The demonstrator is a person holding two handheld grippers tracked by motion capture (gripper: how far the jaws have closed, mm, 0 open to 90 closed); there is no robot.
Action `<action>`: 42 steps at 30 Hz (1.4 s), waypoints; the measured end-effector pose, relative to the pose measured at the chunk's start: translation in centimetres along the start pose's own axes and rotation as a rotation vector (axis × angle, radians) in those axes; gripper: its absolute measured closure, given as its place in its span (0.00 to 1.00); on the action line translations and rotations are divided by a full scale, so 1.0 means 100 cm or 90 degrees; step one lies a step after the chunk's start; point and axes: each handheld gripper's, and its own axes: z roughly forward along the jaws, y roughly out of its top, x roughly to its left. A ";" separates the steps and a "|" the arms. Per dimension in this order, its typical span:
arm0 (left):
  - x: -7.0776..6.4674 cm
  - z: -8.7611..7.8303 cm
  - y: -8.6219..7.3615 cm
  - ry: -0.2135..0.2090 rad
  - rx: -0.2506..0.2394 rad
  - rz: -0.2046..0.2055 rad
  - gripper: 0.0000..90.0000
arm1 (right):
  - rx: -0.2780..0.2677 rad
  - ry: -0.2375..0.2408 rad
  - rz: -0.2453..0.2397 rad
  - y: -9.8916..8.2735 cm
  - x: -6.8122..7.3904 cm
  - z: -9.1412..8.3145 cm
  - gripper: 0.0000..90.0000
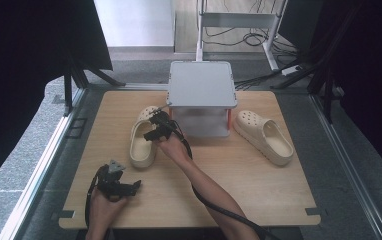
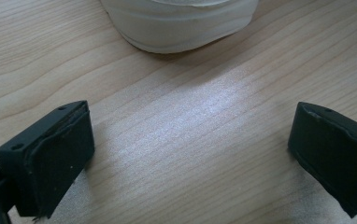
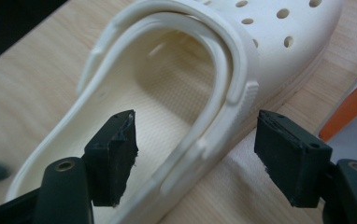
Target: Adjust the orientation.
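- Nearest the high view's camera, the left gripper (image 1: 129, 187) is held low over the front left part of the wooden table (image 1: 259, 185), gripped by a hand (image 1: 103, 207) that comes in from the bottom edge.
- Its jaws are seen spread wide apart in the left gripper view, with bare wood between them and nothing held.
- Just beyond those jaws, the rounded end of the left clog (image 2: 181, 23) is seen lying on the wood, apart from both pads.
- Farther up the table, the right gripper (image 1: 155, 131) is reached across to the left clog (image 1: 143, 137), borne by a forearm (image 1: 209, 192) with a trailing cable.
- In the right gripper view the jaws are held partly apart, astride the clog's near side wall: one pad (image 3: 113, 156) is placed inside the foot opening over the insole, the other pad (image 3: 289, 156) outside the shoe above the table.
- The side wall and the folded heel strap (image 3: 223, 84) are set between the two pads; neither pad is seen pressing on them.
- The left clog is laid sole down, left of the grey box (image 1: 202, 97), its holed toe pointing toward the table's far edge.
- A second clog (image 1: 264, 136) is laid to the right of the box, well apart from both grippers.
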 end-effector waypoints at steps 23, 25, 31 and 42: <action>0.000 0.000 0.000 -0.004 0.000 0.003 0.00 | 0.047 -0.027 -0.036 0.007 0.012 -0.023 0.85; 0.000 0.000 0.000 -0.004 0.000 0.002 0.00 | 0.047 -0.011 -0.043 0.007 0.013 -0.030 0.85; 0.000 0.000 0.000 -0.003 -0.001 0.003 0.00 | 0.041 0.050 -0.061 -0.001 0.017 -0.054 0.86; 0.001 0.000 0.000 -0.006 -0.002 0.003 0.00 | 0.027 0.103 -0.084 -0.021 0.014 -0.104 0.86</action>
